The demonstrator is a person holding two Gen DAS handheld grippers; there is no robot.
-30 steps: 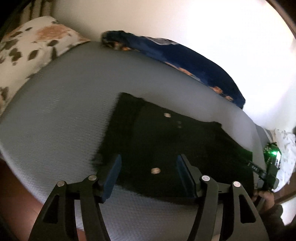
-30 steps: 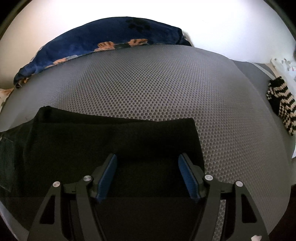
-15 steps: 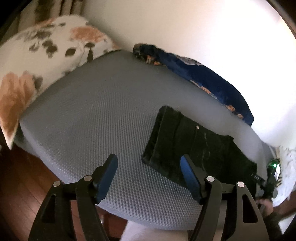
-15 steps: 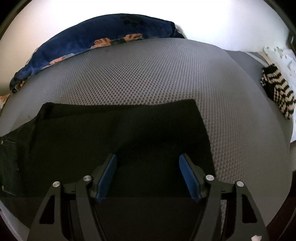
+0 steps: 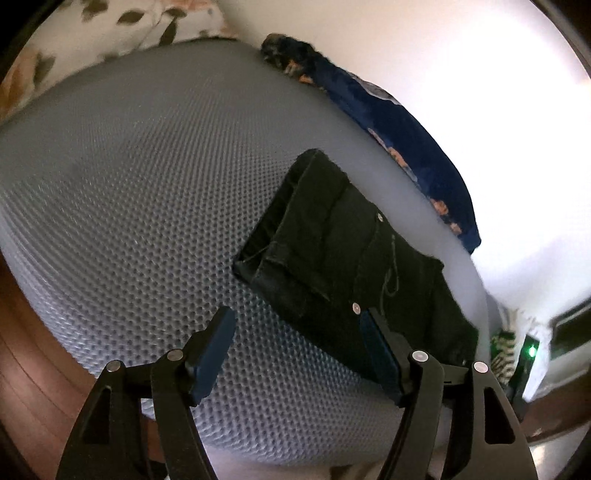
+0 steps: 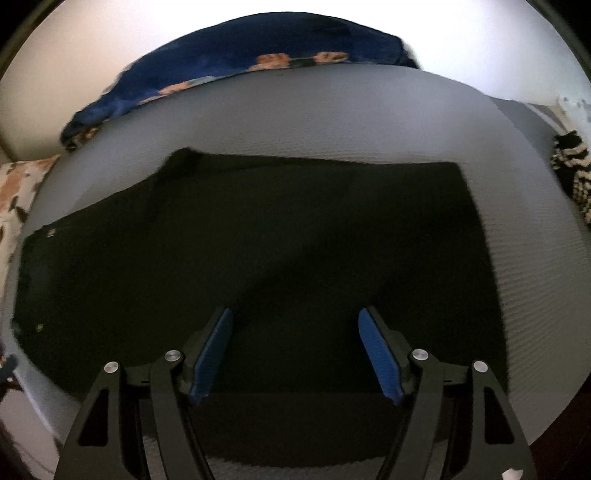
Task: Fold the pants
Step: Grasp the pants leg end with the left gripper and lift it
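the black pants [image 5: 354, 258] lay flat on a grey bed [image 5: 140, 206] with a honeycomb-textured cover, folded into a broad dark rectangle, the waistband end with its metal button [image 5: 379, 218] turned toward the floral pillow [image 5: 110, 26] at the head of the bed. in the left wrist view the left tool [image 5: 295, 350] hung over the near edge of the bed with its blue pads spread apart and nothing between them; its jaws had just been opening, and only the right pad overlapped the near edge of the pants in the picture, whether touching or not i could not tell. in the right wrist view the right tool [image 6: 295, 350] hovered above the pants [image 6: 258, 266], jaws standing open, no cloth pinched between the blue pads, the dark fabric filling the space below them. along the far side of the bed, against the white wall, a dark blue blanket [image 6: 236, 55] with orange patches lay bunched; it was clear of the pants, with a strip of bare cover between. at the foot end a black-and-white striped cloth [image 6: 572, 170] sat near the bed's edge, well apart from the pants. a small device with a green light [image 5: 531, 350] showed at the right of the left view. brown wood floor [image 5: 33, 369] showed beside the bed. nothing lay on top of the pants.
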